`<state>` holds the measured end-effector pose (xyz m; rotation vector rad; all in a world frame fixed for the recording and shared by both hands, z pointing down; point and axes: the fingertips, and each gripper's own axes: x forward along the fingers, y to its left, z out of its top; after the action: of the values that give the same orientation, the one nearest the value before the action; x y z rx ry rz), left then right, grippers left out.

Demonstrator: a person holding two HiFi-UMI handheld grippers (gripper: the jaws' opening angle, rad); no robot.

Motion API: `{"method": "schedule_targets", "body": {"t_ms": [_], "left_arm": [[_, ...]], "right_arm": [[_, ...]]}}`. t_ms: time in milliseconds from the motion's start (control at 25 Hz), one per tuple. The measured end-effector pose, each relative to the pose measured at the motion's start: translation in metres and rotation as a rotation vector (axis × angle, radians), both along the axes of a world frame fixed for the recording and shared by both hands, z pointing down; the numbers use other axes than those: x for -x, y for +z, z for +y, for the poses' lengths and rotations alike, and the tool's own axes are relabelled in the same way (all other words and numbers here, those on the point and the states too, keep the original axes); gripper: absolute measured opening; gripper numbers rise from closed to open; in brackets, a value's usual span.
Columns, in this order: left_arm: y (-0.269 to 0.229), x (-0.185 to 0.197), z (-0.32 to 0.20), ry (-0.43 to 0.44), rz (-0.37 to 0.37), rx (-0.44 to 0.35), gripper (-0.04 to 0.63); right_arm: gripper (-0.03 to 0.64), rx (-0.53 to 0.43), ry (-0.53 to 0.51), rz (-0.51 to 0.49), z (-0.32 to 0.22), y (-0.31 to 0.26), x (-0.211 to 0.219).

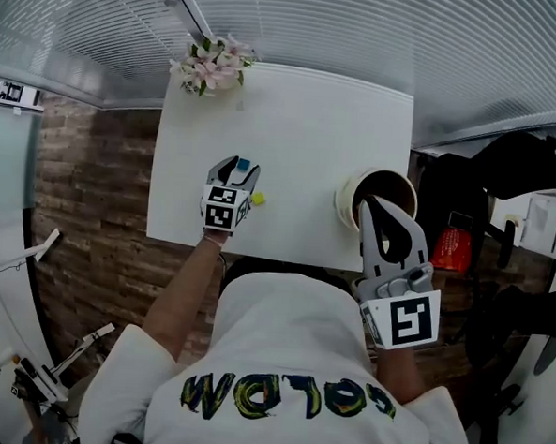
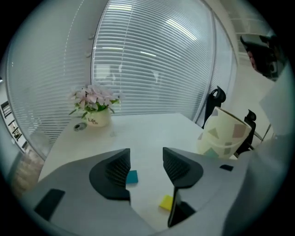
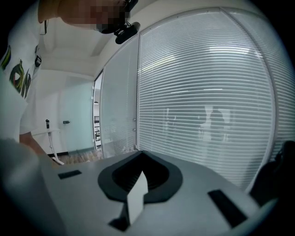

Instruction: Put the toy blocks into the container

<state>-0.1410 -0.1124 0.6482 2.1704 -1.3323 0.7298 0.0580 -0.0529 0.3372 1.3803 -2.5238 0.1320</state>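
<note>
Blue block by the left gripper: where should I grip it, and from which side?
Take the blue block by two opposite side faces, from straight above: it lies flat on the white table, apart from the yellow block, sides free. The left gripper is open, but the block sits close to one jaw; centring first seems wise.

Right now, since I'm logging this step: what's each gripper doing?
Left gripper: open, blue block by its left jaw, not gripped.
Right gripper: shut, holding nothing.
</note>
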Motion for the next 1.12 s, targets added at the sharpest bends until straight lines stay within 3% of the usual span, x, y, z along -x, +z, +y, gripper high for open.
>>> {"method": "schedule_targets", "body": {"t_ms": [280,640,760,880,1120], "left_arm": [[0.059,0.015,-0.003,-0.015,-0.050,0.083,0.232],[0.100,0.025,-0.009,-0.036,-0.070,0.151,0.229],[0.105,0.028,-0.011,-0.051,-0.075,0.154,0.212],[0.107,0.033,-0.013,-0.065,-0.101,0.145,0.151],[0.107,0.034,-0.011,-0.053,-0.123,0.152,0.146]], "right_arm": [[0.008,0.045,0.005,0.010,-0.002,0.016,0.003],[0.008,0.103,0.017,0.008,-0.001,0.035,0.007],[0.008,0.120,0.025,0.005,0.000,0.040,0.006],[0.008,0.122,0.027,0.010,-0.001,0.044,0.004],[0.008,0.121,0.031,0.013,-0.001,0.044,0.003]]}}
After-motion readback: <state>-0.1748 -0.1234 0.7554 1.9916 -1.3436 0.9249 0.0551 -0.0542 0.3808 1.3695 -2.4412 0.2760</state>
